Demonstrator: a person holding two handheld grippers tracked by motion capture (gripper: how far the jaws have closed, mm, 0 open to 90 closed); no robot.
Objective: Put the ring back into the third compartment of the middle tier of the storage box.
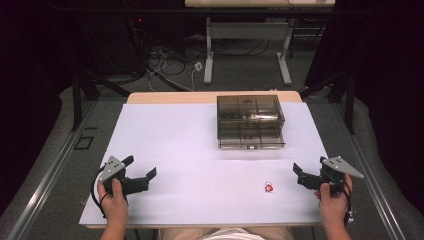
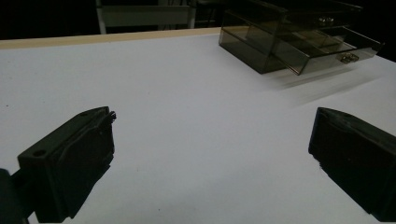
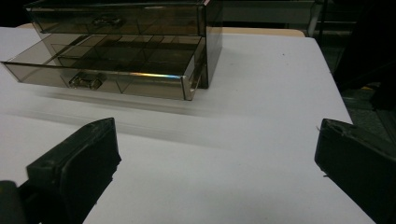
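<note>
Plainly, 2 open-jawed grippers, left gripper (image 1: 141,168) and right gripper (image 1: 308,168), flank bare table (image 1: 200,145) space.

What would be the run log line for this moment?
left gripper: open, empty | right gripper: open, empty | drawer box: lower drawer pulled out | small red item: on table

We count one worktop (image 1: 165,135), covered in white. On it stands one smoky clear drawer box (image 1: 250,121) with two drawers, the lower one pulled out, and one small red and white object (image 1: 269,187) too small to identify. We count two grippers, the left gripper (image 1: 140,168) and the right gripper (image 1: 311,169), each in one hand.
</note>
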